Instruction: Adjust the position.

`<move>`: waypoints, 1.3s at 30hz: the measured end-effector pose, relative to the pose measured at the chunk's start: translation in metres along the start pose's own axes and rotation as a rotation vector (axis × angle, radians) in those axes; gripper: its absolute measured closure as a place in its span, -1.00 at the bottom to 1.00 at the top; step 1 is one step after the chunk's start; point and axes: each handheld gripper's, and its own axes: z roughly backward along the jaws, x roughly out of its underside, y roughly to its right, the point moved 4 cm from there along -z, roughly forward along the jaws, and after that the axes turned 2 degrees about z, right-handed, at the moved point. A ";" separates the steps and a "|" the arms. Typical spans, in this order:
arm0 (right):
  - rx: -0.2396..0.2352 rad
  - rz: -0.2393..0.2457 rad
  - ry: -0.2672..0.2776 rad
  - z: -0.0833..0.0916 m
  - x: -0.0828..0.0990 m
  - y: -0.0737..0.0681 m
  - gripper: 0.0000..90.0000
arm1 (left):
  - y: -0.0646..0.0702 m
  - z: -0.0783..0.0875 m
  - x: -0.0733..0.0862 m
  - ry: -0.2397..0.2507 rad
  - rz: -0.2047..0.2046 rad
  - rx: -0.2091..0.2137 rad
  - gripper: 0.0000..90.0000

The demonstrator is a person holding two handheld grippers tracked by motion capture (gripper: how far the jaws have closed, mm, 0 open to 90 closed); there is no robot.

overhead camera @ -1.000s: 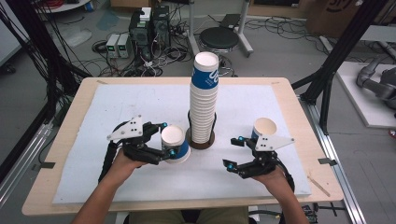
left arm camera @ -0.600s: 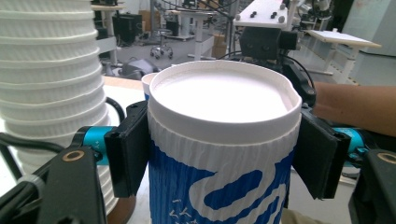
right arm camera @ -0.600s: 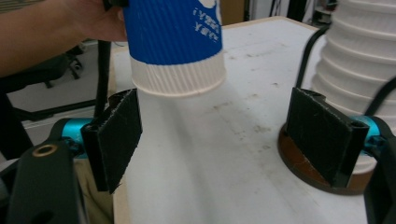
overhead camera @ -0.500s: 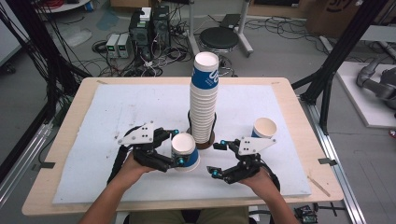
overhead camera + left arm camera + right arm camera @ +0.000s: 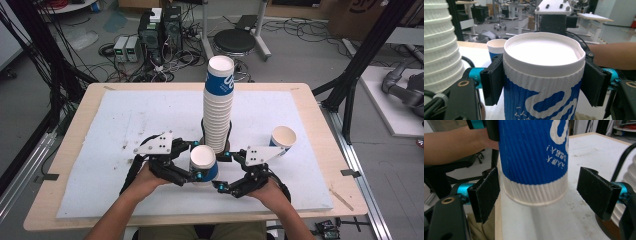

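A blue-and-white ribbed paper cup (image 5: 203, 161) sits upright between the jaws of my left gripper (image 5: 196, 161), just in front of the tall cup stack (image 5: 218, 115). In the left gripper view both black pads (image 5: 492, 82) press on the cup (image 5: 541, 75) under its rim, so my left gripper (image 5: 544, 82) is shut on it. My right gripper (image 5: 222, 171) faces it from the right. In the right gripper view my right gripper (image 5: 541, 192) stands open, its jaws either side of the cup's (image 5: 531, 157) lower end with a gap on each side.
A second single cup (image 5: 283, 140) stands upright on the white mat (image 5: 125, 120) at the right. The stack rests on a dark round base at mid-table. Stools, cables and computer boxes lie on the floor beyond the far edge.
Both hands have come together toward the middle. The left gripper carried the cup to the right, and the right gripper moved left away from the single cup to the held cup's base.
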 end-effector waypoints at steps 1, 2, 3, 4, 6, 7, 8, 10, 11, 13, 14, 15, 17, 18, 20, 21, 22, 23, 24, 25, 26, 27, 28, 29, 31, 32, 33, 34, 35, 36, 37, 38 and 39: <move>-0.009 -0.002 0.002 -0.001 0.000 0.000 -0.58 | 0.000 -0.001 0.000 -0.003 -0.001 0.005 -0.37; -0.011 0.000 0.006 -0.003 -0.001 0.000 -0.58 | 0.000 -0.002 0.000 -0.002 -0.003 0.013 -0.37; -0.018 0.004 0.005 -0.004 0.000 0.000 -0.58 | 0.001 -0.003 0.000 0.001 -0.002 0.019 -0.37; -0.018 0.003 0.011 -0.005 -0.001 0.000 -0.58 | 0.001 -0.004 0.000 -0.001 -0.007 0.023 -0.37; -0.026 0.005 0.015 -0.007 -0.001 0.000 -0.58 | 0.002 -0.006 0.000 -0.002 -0.009 0.033 -0.36; -0.042 -0.002 0.016 -0.008 -0.001 -0.001 -0.58 | 0.002 -0.007 0.000 -0.004 -0.011 0.041 -0.36; -0.052 -0.003 0.019 -0.009 -0.002 -0.001 -0.58 | 0.002 -0.008 0.000 0.000 -0.009 0.045 -0.36; -0.046 0.004 0.022 -0.012 -0.002 -0.001 -0.58 | 0.002 -0.010 -0.001 0.000 -0.013 0.051 -0.36; -0.050 0.004 0.020 -0.013 -0.002 -0.001 -0.58 | 0.003 -0.011 -0.001 0.003 -0.012 0.059 -0.36; -0.068 -0.002 0.014 -0.016 -0.001 -0.002 -0.58 | 0.003 -0.011 -0.001 0.006 -0.014 0.063 -0.36; -0.070 -0.007 0.013 -0.016 -0.001 -0.002 -0.58 | 0.003 -0.011 -0.002 0.009 -0.016 0.061 -0.36; -0.068 -0.002 0.013 -0.017 -0.001 -0.002 -0.58 | 0.003 -0.011 -0.002 0.014 -0.012 0.064 -0.36; -0.072 0.000 0.021 -0.017 -0.001 -0.002 -0.58 | 0.003 -0.010 -0.003 0.016 -0.016 0.066 -0.36; -0.076 0.000 0.022 -0.016 -0.001 -0.002 -0.58 | 0.003 -0.009 -0.003 0.018 -0.019 0.067 -0.36; -0.071 0.008 0.029 -0.016 -0.001 -0.001 -0.56 | 0.003 -0.009 -0.003 0.019 -0.021 0.065 -0.35; -0.073 0.008 0.028 -0.016 -0.001 -0.001 -0.54 | 0.003 -0.009 -0.003 0.019 -0.022 0.064 -0.35; -0.073 0.010 0.024 -0.016 -0.001 -0.001 -0.52 | 0.003 -0.009 -0.003 0.017 -0.023 0.061 -0.35; -0.074 0.014 0.018 -0.015 -0.001 -0.001 -0.48 | 0.003 -0.009 -0.003 0.016 -0.023 0.059 -0.34; -0.070 0.014 0.013 -0.015 -0.001 -0.001 -0.47 | 0.003 -0.009 -0.003 0.016 -0.025 0.056 -0.33; -0.066 0.023 0.005 -0.014 -0.001 -0.001 -0.44 | 0.003 -0.009 -0.002 0.016 -0.024 0.054 -0.33; -0.064 0.030 0.002 -0.014 -0.002 -0.001 -0.43 | 0.003 -0.009 -0.002 0.015 -0.020 0.051 -0.33; -0.056 0.036 -0.004 -0.013 -0.002 0.000 -0.42 | 0.002 -0.009 -0.002 0.014 -0.016 0.049 -0.33; -0.055 0.034 -0.008 -0.013 -0.002 0.000 -0.41 | 0.002 -0.009 -0.001 0.011 -0.015 0.040 -0.34; -0.051 0.039 -0.019 -0.012 -0.002 0.000 -0.41 | 0.002 -0.009 -0.001 0.010 -0.016 0.016 -0.38; -0.054 0.038 -0.039 -0.011 -0.001 0.001 -0.40 | 0.000 -0.008 -0.001 0.003 0.019 0.000 -0.66; -0.052 0.040 -0.043 -0.011 -0.001 0.001 -0.40 | 0.000 -0.007 0.000 0.000 0.029 0.004 -0.69; -0.049 0.039 -0.051 -0.010 -0.001 0.001 -0.39 | 0.000 -0.006 0.000 -0.005 0.035 0.002 -0.69; -0.046 0.044 -0.058 -0.009 -0.001 0.001 -0.39 | 0.000 -0.004 0.001 -0.014 0.039 -0.001 -0.69; -0.041 0.051 -0.064 -0.008 -0.001 0.002 -0.39 | -0.001 -0.003 0.002 -0.024 0.040 -0.006 -0.69; -0.032 0.057 -0.073 -0.007 -0.002 0.003 -0.39 | -0.001 0.000 0.003 -0.035 0.037 -0.007 -0.69; -0.025 0.062 -0.082 -0.006 -0.002 0.003 -0.38 | -0.001 0.002 0.003 -0.039 0.038 -0.008 -0.69; -0.020 0.066 -0.090 -0.005 -0.003 0.004 -0.38 | -0.002 0.005 0.004 -0.043 0.035 -0.012 -0.69; -0.007 0.072 -0.102 -0.004 -0.003 0.004 -0.38 | -0.003 0.008 0.004 -0.041 0.036 -0.018 -0.69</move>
